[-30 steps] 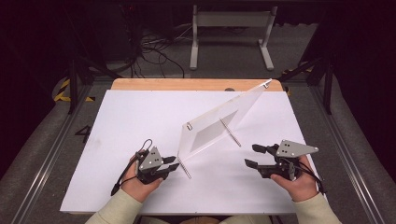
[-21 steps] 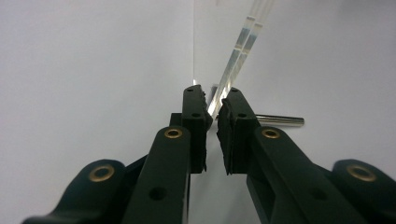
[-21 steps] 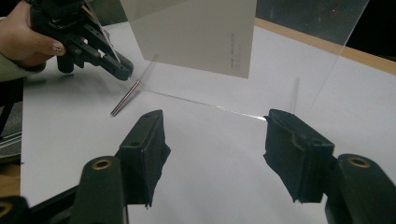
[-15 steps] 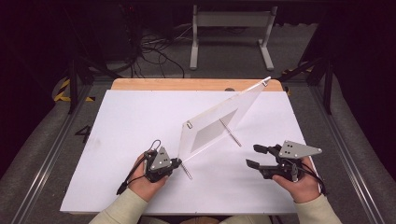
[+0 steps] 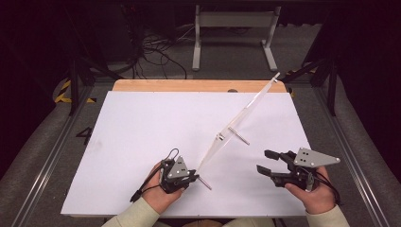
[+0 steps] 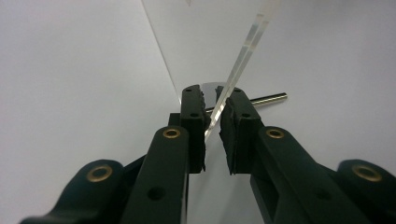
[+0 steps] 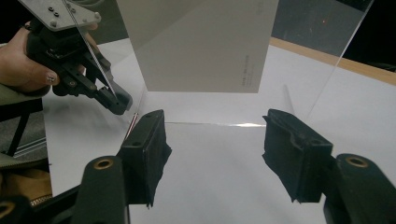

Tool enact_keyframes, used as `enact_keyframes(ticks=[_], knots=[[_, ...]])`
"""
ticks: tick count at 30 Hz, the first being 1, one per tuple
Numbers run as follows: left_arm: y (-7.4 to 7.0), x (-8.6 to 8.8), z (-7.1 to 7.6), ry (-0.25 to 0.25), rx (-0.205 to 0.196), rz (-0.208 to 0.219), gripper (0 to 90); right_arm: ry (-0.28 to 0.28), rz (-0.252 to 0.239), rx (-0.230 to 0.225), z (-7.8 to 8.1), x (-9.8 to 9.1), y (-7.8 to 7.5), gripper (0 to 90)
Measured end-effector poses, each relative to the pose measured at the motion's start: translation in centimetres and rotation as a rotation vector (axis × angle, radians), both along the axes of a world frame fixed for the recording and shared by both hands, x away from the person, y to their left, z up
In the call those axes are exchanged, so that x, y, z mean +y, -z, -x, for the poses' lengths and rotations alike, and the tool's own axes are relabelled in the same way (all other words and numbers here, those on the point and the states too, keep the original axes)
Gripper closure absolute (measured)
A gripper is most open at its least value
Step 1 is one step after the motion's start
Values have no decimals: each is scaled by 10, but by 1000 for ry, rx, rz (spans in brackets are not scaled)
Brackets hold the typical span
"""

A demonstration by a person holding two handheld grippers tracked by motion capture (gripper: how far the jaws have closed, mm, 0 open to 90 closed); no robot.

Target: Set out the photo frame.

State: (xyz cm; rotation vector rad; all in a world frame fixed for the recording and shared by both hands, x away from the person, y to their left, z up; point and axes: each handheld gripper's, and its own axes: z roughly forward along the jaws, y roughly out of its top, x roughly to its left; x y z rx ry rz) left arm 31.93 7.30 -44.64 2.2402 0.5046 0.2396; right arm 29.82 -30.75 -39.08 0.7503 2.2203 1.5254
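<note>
The table [image 5: 142,142] was covered by a white sheet, and on it stood the clear frame [image 5: 246,111], an acrylic panel with a card inside and metal pins [image 5: 239,135] as feet. In the high view the frame ran as a thin diagonal line from the near middle to the far right edge. One second before, its white face was broad to the camera; now it was seen almost edge-on, so it had been turned upright or swung around its near corner.

The left gripper [image 5: 189,176] had moved inward to that near corner. In the left gripper view its jaws were nearly closed, with the panel edge [image 6: 233,70] between the pads, so it was pinching the frame just beside one pin [image 6: 266,98].

The right gripper [image 5: 265,161] had hardly moved. It stayed on the right side, apart from the frame, with its jaws spread wide and facing the card [image 7: 205,44].

I judge that the left gripper now controlled the frame, and the right one was ready to take the other side.
</note>
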Motion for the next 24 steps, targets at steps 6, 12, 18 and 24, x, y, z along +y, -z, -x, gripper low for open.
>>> enact_keyframes(ticks=[6,12,18,24], knots=[[0,-16,6,59,61,31,752,-5,-10,6,8,0,2,385],[0,-25,12,80,64,34,729,-6,-6,10,14,3,4,385],[0,-31,14,95,48,24,726,-5,2,22,19,4,8,396],[1,-38,16,141,43,31,714,-1,-10,28,22,0,8,401]])
